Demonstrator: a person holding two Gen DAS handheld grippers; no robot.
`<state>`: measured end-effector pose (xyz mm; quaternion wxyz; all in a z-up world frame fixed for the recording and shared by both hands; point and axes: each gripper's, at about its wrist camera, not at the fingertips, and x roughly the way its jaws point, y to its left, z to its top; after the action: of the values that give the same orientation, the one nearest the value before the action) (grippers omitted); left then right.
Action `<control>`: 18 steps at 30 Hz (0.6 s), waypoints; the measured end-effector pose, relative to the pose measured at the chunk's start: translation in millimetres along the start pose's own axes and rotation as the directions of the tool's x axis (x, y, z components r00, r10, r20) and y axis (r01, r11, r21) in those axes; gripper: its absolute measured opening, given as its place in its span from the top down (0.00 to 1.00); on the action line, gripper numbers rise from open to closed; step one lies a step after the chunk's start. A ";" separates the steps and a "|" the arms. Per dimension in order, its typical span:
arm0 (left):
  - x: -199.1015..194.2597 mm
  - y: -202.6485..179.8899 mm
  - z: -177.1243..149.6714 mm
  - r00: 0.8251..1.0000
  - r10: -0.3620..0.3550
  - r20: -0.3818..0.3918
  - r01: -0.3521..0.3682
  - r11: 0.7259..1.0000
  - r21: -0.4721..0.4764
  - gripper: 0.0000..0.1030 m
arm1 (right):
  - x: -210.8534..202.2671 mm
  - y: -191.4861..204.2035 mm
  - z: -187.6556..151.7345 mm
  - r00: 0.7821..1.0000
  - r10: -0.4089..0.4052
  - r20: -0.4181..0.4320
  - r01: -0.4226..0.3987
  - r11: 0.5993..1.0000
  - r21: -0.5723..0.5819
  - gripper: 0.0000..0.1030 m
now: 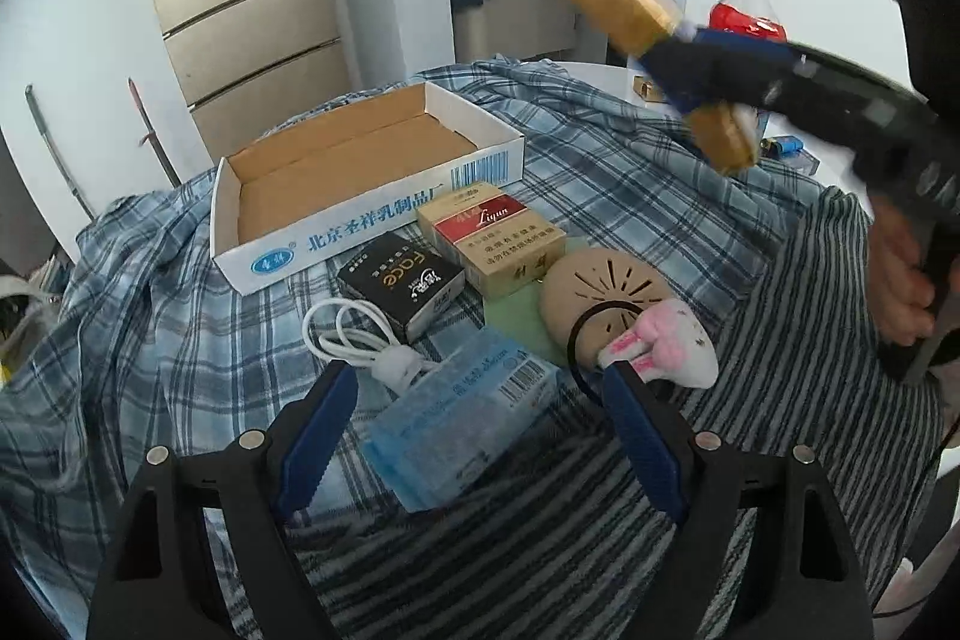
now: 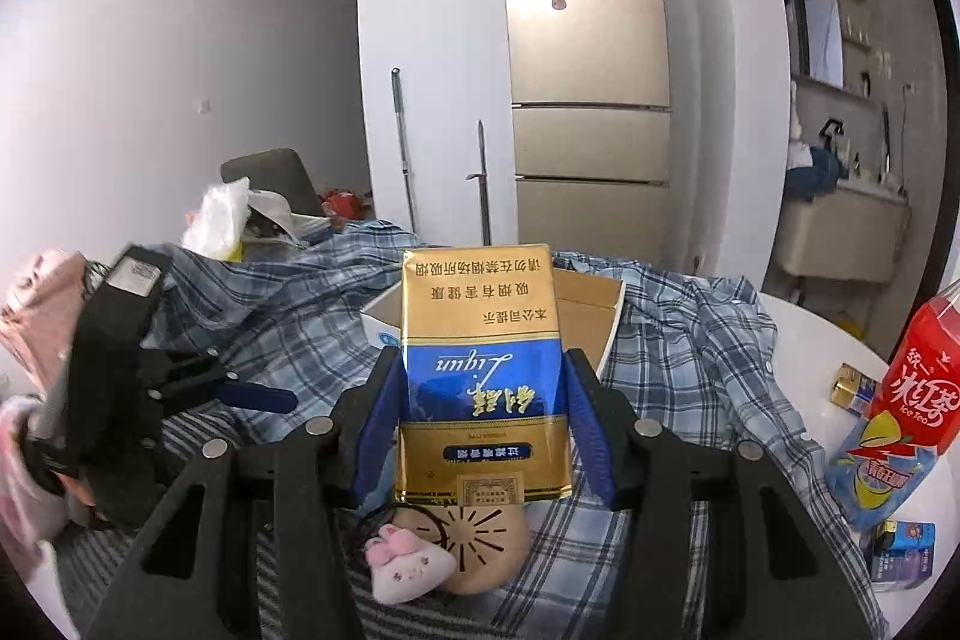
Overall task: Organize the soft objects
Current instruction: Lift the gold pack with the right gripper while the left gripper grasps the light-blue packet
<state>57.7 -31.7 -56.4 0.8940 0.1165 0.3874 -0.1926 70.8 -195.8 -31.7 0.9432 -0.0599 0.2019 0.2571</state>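
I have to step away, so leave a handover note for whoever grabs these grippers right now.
Right gripper: shut on the gold-and-blue pack, lifted above the table.
Left gripper: open, empty, hovering over the blue tissue pack.
Cardboard tray: nothing in it yet.
Left on the cloth: red-and-gold pack, black box, white cable, plush bunny, round tan disc.

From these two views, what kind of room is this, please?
Most likely a home kitchen or dining corner: a tall fridge by the wall, a sink counter in the next nook, and a white round table draped with shirts.
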 end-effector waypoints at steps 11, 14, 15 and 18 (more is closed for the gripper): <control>33.3 23.8 -3.6 0.985 -0.097 -0.142 0.086 0.993 -0.079 0.17 | 8.1 -17.5 -13.7 0.998 0.047 -0.031 -0.045 0.997 0.057 0.49; 35.5 22.6 -5.5 0.984 -0.098 -0.146 0.088 0.993 -0.077 0.17 | 6.2 -15.7 -14.4 0.998 0.058 -0.021 -0.057 0.997 0.051 0.48; 34.8 22.8 -5.8 0.985 -0.099 -0.143 0.088 0.993 -0.078 0.17 | 6.4 -15.3 -14.5 0.998 0.060 -0.022 -0.059 0.997 0.050 0.48; 32.1 25.5 -6.8 0.986 -0.110 -0.125 0.099 0.991 -0.091 0.22 | 7.3 -14.7 -15.1 0.998 0.062 -0.025 -0.061 0.997 0.051 0.48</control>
<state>84.5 -14.5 -83.1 0.8598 0.0703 0.4581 -0.2145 78.8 -208.3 -48.4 0.9332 -0.0335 0.2225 0.2802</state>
